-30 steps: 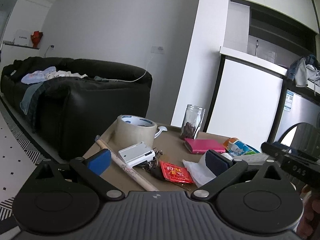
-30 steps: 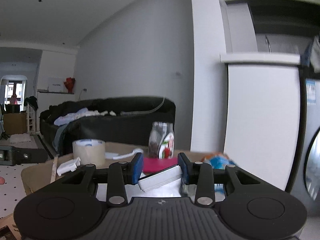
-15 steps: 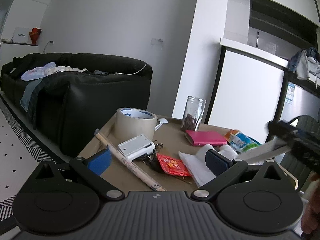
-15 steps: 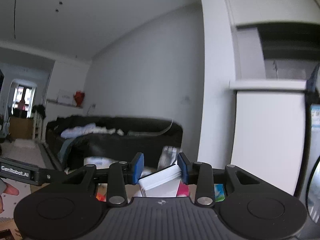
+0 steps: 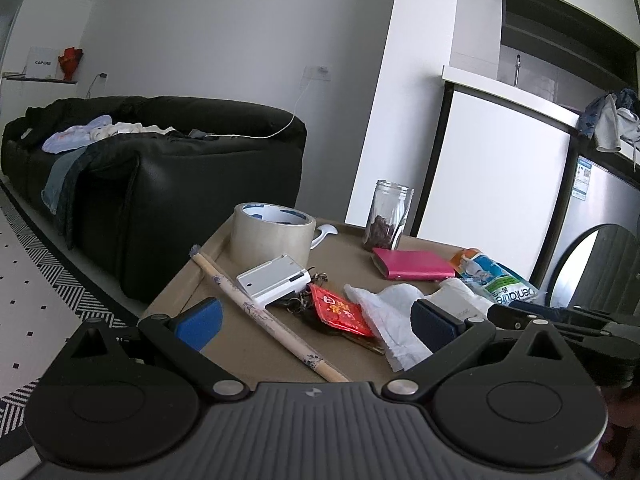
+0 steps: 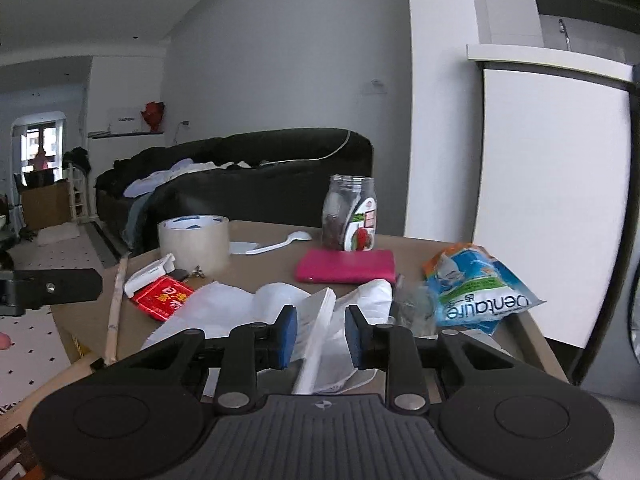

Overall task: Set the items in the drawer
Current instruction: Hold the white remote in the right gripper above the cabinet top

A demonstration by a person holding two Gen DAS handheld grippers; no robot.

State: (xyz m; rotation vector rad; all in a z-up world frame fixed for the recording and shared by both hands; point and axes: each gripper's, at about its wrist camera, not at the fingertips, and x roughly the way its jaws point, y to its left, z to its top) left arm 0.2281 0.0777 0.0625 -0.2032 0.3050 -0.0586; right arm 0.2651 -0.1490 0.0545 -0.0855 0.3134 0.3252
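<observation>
A cluttered brown surface [image 6: 416, 246] stood before a black sofa [image 5: 180, 160]. The right gripper [image 6: 321, 335] had its fingers parted around a white packet [image 6: 318, 332], apparently without pinching it. The left gripper [image 5: 316, 324] hung with fingers spread wide, holding nothing.

The blue-and-green pouch [image 5: 496, 280] reads "Denture"; the white box [image 5: 42, 63] on the far shelf reads "CAPERE".

both wrist views low, close over tabletop [image 5: 256, 344], facing sofa [image 6: 256, 168] wall; share tape roll [image 5: 272, 236], jar [image 6: 350, 216].
</observation>
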